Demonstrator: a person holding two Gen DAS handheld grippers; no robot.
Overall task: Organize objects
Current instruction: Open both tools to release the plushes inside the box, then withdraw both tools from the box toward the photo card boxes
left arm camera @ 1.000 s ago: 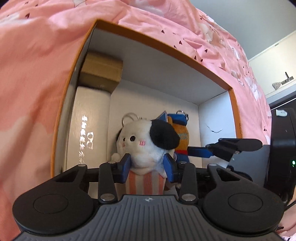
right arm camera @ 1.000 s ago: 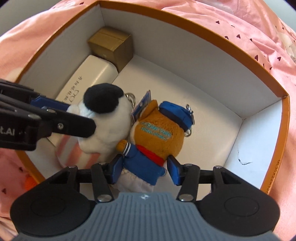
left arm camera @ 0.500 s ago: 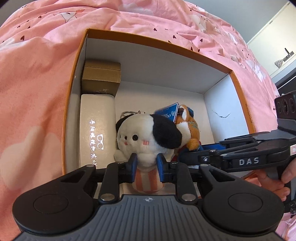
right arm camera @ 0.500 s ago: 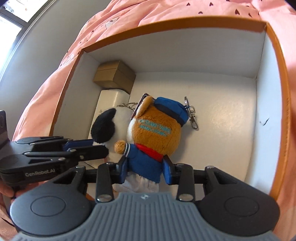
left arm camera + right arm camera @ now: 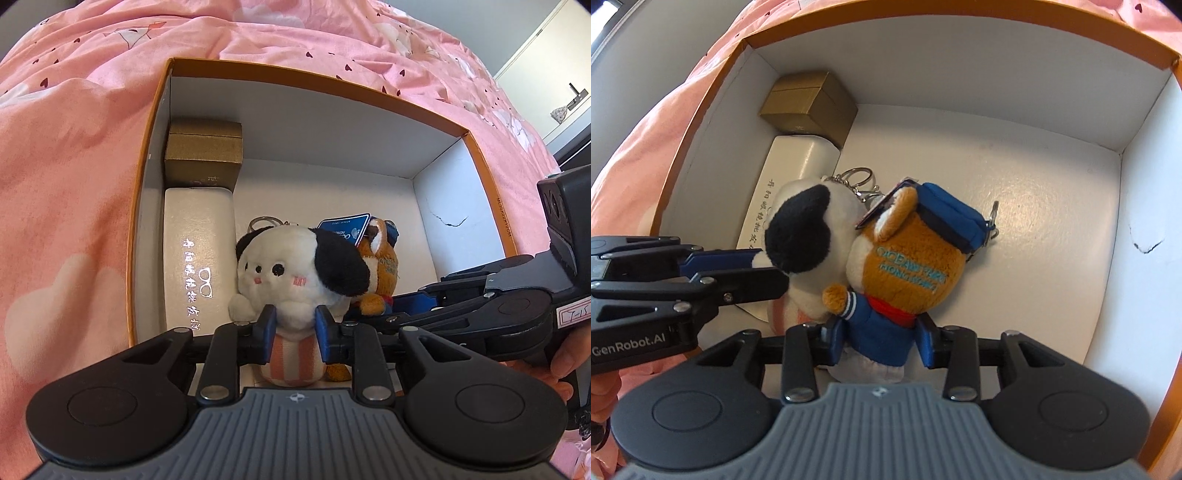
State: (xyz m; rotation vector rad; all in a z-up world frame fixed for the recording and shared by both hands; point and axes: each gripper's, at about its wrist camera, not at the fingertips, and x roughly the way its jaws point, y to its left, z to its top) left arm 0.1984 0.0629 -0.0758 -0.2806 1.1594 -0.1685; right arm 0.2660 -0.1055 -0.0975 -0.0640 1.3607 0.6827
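An orange-rimmed white box lies on a pink bedspread. My left gripper is shut on a white plush dog with black ears, holding it by its striped body inside the box. My right gripper is shut on an orange plush bear in a blue uniform and cap, held right beside the dog. The dog also shows in the right wrist view, and the bear in the left wrist view. The two toys touch.
A gold cardboard box sits in the far left corner of the orange-rimmed box, with a white glasses case in front of it along the left wall. The pink bedspread surrounds the box.
Both grippers have pulled back and risen a little with their toys, so more of the box interior shows. Both keep their hold on the toys.
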